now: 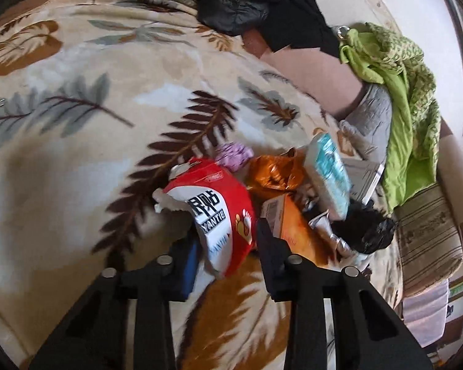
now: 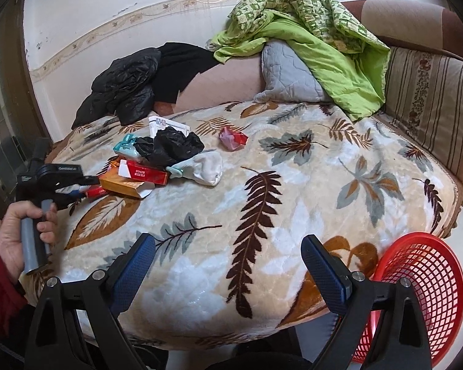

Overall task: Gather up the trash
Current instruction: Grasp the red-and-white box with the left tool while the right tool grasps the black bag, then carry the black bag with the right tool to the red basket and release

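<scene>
While the left gripper (image 1: pixel 225 240) has its fingers closed on a red and white packet (image 1: pixel 216 212) at the near-left edge of the bed, the right gripper (image 2: pixel 228 271) hangs over the near edge with its blue-padded fingers (image 2: pixel 135 265) wide apart and nothing between them.

The bed is covered by a cream blanket (image 2: pixel 293 191) with brown and grey leaf prints. The trash lies in a heap near the blanket's left edge. In the left wrist view, just past the gripped packet, come a lilac crumple (image 1: pixel 233 152), an orange wrapper (image 1: pixel 274 171), an orange box (image 1: pixel 288 219), a teal wipes pack (image 1: pixel 327 172) and a black bag (image 1: pixel 367 225), all touching or overlapping. The right wrist view shows the same heap from the side: a red carton (image 2: pixel 145 171) lies on the orange box, the black bag sits behind it, a white box (image 2: pixel 163 125) stands at the back, and a white sock (image 2: pixel 205 168) rests at the heap's right side. A red and pink wrapper (image 2: pixel 231 137) lies apart, towards the far edge.

A red mesh basket (image 2: pixel 423 293) stands off the bed's near-right corner, beside the right gripper. The left hand (image 2: pixel 24 231) grips its handle at the near-left corner.

At the far edge a black jacket (image 2: pixel 123 89), a grey pillow (image 2: pixel 288 77) and a green quilt (image 2: pixel 318 37) are piled against the wall.
</scene>
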`<action>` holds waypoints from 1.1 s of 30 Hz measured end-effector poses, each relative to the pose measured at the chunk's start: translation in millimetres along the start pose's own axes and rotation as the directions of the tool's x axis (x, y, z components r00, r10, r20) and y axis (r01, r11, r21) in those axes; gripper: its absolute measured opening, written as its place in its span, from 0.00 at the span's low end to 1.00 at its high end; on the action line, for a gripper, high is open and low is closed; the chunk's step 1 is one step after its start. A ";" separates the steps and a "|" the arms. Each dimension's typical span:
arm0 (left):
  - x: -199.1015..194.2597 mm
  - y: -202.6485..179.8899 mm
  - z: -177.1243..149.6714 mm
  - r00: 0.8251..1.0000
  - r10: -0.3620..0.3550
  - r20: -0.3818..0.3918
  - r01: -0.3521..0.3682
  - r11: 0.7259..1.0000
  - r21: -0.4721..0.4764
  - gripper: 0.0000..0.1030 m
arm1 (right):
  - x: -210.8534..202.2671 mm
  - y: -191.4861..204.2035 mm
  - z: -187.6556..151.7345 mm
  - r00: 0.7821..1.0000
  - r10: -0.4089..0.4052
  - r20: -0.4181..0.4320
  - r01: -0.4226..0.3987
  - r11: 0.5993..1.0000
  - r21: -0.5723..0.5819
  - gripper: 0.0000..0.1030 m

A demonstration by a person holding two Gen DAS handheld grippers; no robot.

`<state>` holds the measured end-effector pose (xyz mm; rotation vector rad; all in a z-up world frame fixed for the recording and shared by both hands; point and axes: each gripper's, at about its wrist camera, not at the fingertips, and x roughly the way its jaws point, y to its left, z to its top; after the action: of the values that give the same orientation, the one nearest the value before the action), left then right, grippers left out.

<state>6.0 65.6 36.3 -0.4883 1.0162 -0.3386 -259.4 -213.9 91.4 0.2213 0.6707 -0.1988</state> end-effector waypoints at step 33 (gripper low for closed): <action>-76.4 -61.1 -53.3 0.951 0.014 0.308 -0.140 0.909 0.392 0.11 | 144.1 59.8 96.9 0.973 0.229 0.010 -0.229 0.973 0.007 0.13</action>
<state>-80.5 39.0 101.2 -0.1087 0.6403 -0.3822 -76.6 -198.3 82.2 0.3032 0.6297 0.0184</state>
